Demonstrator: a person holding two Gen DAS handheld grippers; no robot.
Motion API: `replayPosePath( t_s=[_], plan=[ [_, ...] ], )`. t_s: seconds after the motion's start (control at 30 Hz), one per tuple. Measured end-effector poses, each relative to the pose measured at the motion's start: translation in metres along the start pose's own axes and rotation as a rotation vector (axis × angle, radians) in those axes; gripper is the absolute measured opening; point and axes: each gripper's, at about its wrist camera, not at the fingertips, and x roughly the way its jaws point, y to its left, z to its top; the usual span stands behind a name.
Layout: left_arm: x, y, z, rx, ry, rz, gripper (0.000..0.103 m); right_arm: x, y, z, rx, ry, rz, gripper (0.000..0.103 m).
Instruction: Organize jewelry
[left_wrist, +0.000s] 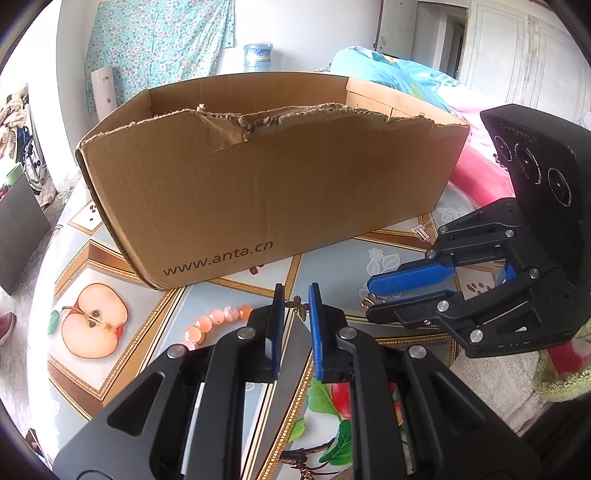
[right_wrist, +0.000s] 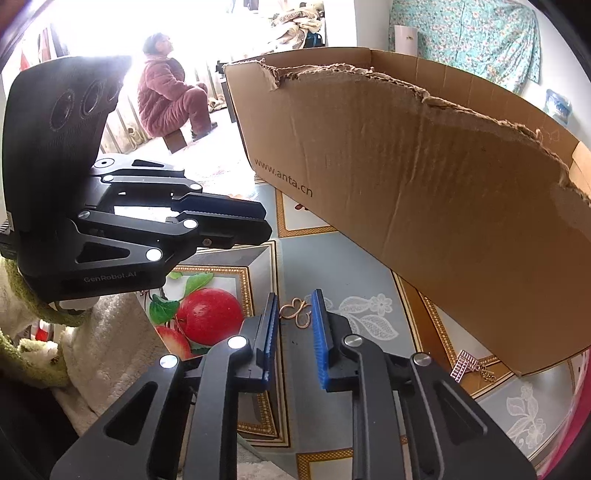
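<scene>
Both your grippers hover low over the patterned table in front of the cardboard box.

Your right gripper (right_wrist: 294, 314) has its jaws narrowly apart, the gold butterfly clasp (right_wrist: 294, 312) lying on the tablecloth (right_wrist: 354, 266) between its fingertips; you cannot tell whether the pads touch it. Your left gripper (left_wrist: 296, 301) is nearly closed and empty, a dark butterfly charm (left_wrist: 297, 305) just past its tips and a pink bead bracelet (left_wrist: 218, 321) to its left. A silver ladder earring (right_wrist: 461, 363) lies right of your right gripper, beside the cardboard box (left_wrist: 273, 192).
</scene>
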Motion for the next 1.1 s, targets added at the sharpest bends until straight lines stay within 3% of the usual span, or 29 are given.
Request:
replayPosePath(
  t_s=[0.33, 0.4, 0.47, 0.5, 0.67, 0.83, 0.93, 1.1],
  plan=[
    [0.001, 0.000, 0.001, 0.003, 0.000, 0.002, 0.012, -0.006, 0.000, 0.001, 0.005, -0.003, 0.009, 0.013],
    [0.001, -0.001, 0.001, 0.004, 0.001, 0.003, 0.012, -0.005, 0.000, 0.003, -0.001, 0.013, 0.016, 0.016],
    [0.001, -0.001, 0.001, 0.003, 0.002, 0.003, 0.012, -0.004, 0.002, 0.003, -0.025, 0.030, 0.008, 0.030],
    [0.001, -0.001, 0.001, 0.004, 0.002, 0.003, 0.012, -0.002, 0.004, 0.004, -0.041, 0.039, 0.007, 0.030],
    [0.001, -0.002, 0.001, 0.003, 0.001, 0.002, 0.012, 0.005, 0.013, 0.008, -0.118, 0.106, -0.020, 0.030],
    [0.001, -0.003, 0.000, 0.005, -0.001, -0.001, 0.012, 0.011, 0.016, 0.018, -0.125, 0.153, -0.019, 0.029],
    [0.000, -0.001, -0.002, 0.002, -0.002, -0.001, 0.012, 0.015, 0.017, 0.024, -0.116, 0.173, -0.013, 0.020],
    [-0.001, 0.002, -0.004, -0.004, -0.004, 0.000, 0.012, 0.019, 0.019, 0.027, -0.111, 0.188, -0.010, 0.020]
  ],
)
